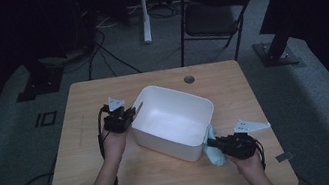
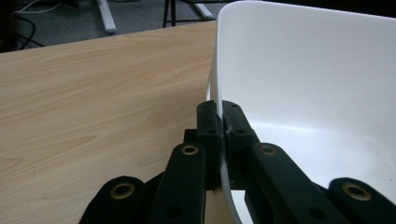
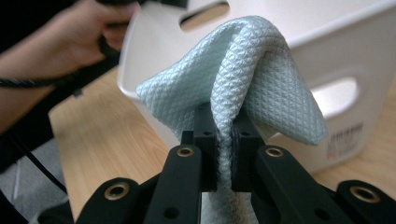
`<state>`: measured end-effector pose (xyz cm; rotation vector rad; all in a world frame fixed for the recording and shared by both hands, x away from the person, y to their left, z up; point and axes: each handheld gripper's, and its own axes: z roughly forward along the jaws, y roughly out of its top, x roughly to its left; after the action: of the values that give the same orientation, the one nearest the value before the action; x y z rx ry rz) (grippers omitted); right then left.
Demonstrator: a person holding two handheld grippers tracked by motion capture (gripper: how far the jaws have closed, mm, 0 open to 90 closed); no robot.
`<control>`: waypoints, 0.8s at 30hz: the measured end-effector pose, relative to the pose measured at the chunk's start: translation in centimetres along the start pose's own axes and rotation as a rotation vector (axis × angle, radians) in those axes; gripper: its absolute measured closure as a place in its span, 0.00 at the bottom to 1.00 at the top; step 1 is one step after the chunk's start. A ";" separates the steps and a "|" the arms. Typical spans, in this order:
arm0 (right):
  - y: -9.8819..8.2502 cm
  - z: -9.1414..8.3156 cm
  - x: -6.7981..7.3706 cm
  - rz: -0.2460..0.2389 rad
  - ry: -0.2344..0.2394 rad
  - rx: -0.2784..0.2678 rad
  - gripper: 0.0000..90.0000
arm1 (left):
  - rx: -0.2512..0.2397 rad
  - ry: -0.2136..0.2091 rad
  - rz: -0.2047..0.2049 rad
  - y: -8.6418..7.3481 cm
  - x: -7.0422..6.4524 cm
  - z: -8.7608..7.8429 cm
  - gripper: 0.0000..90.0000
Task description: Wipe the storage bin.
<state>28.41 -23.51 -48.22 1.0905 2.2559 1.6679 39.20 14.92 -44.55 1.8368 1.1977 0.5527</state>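
High view: light wooden rectangular table (image 1: 167, 183) takes up the middle of the frame, grey carpet around it, black folding chair (image 1: 212, 13) at upper centre behind the far edge. White plastic rectangular tub (image 1: 172, 121) sits mid-table, turned at an angle. Left gripper (image 1: 136, 110) is at the tub's left corner, centre-left of frame, jaws pinched shut on the rim. Left gripper view confirms it: the thin white wall runs up between the two black jaws at bottom centre, pads pressed against both sides, tub interior filling the right half. Right gripper (image 1: 211, 142) is at lower right of the high view, just beside the tub's near right corner, jaws clamped on a pale blue waffle-textured cloth (image 1: 214, 152). Right gripper view: cloth bunched between the jaws at centre and draped up against the tub's outer wall, handle slots visible, other hand at upper left.
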 end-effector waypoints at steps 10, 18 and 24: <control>0.2 -0.5 0.5 -0.009 0.027 -0.020 0.93 | 0.009 0.001 0.004 0.1 0.0 0.0 0.98; -0.9 0.5 -0.5 0.024 0.020 0.019 0.93 | 0.018 0.002 0.008 0.2 0.1 0.1 0.98; -1.1 0.7 -0.9 0.009 0.028 0.021 0.93 | 0.037 0.001 0.023 0.5 0.1 0.3 0.98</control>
<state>28.94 -23.65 -49.79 1.0900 2.2948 1.6771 39.72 14.84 -44.30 1.8836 1.1964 0.5481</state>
